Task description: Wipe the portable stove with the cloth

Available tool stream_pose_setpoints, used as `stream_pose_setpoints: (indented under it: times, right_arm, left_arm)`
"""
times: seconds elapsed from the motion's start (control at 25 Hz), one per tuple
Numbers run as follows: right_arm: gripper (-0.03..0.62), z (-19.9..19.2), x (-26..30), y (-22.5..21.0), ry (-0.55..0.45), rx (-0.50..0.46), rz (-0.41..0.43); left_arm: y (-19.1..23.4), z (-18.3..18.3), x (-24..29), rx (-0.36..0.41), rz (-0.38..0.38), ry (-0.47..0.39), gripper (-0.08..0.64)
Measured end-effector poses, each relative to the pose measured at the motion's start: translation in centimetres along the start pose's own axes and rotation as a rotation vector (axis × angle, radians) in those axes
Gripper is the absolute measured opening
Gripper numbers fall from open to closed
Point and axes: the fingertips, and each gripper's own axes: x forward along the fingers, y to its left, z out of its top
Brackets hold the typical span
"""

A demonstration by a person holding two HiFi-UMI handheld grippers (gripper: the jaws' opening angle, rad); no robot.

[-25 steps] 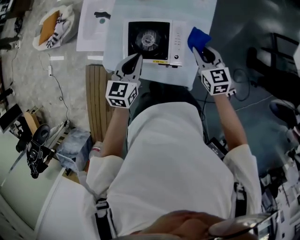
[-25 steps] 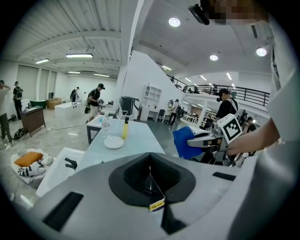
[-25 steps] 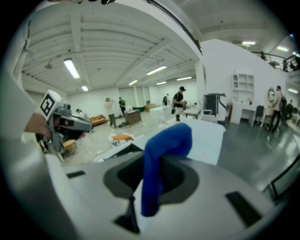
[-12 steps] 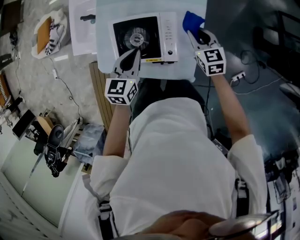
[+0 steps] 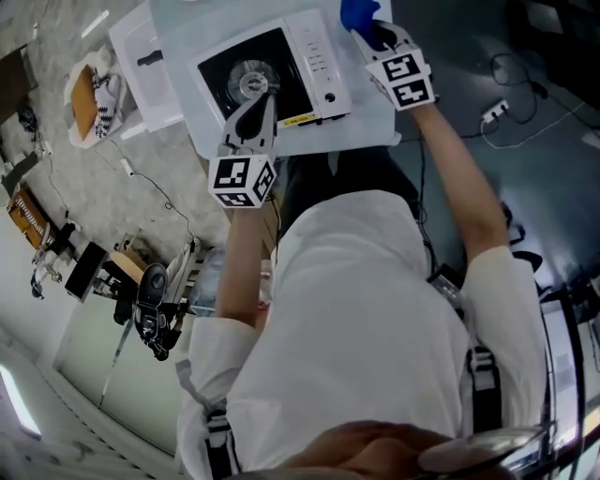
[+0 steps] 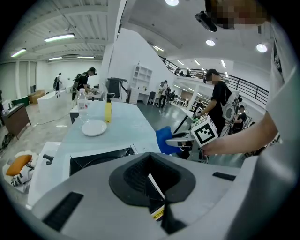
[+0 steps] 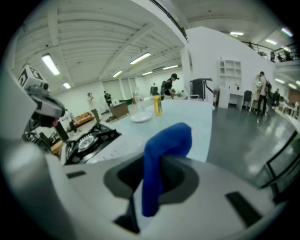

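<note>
The portable stove (image 5: 309, 66) is white with a black top and a round burner (image 5: 248, 80); it lies on a pale table (image 5: 366, 127). My left gripper (image 5: 265, 101) is shut and empty, its tips over the stove's near edge by the burner. My right gripper (image 5: 372, 33) hovers off the stove's right end, shut on a blue cloth (image 5: 357, 13). In the right gripper view the cloth (image 7: 161, 154) stands folded up out of the jaws, and the stove (image 7: 91, 139) lies to the left. The left gripper view shows the stove top (image 6: 96, 158) and the cloth (image 6: 164, 139).
Farther along the table are a white plate (image 6: 93, 127), a yellow bottle (image 6: 108, 111) and a clear bottle (image 6: 82, 101). A white box (image 5: 141, 47) lies left of the stove. A bag (image 5: 89, 89) and cables lie on the floor. People stand in the hall.
The head view has swung and tilted. My left gripper's tips have crept from the stove's front edge onto its top. The right gripper still holds the cloth beside the stove's right end.
</note>
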Motion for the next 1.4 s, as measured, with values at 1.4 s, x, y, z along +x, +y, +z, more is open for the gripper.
stream_pose_setpoints:
  times: [1.4]
  right_arm:
    - [0.091,-4.9,5.2,4.7,0.167,-0.556,0.234]
  left_arm:
    - [-3.4,-3.8,2.1,0.004,-0.051,0.091,0.032]
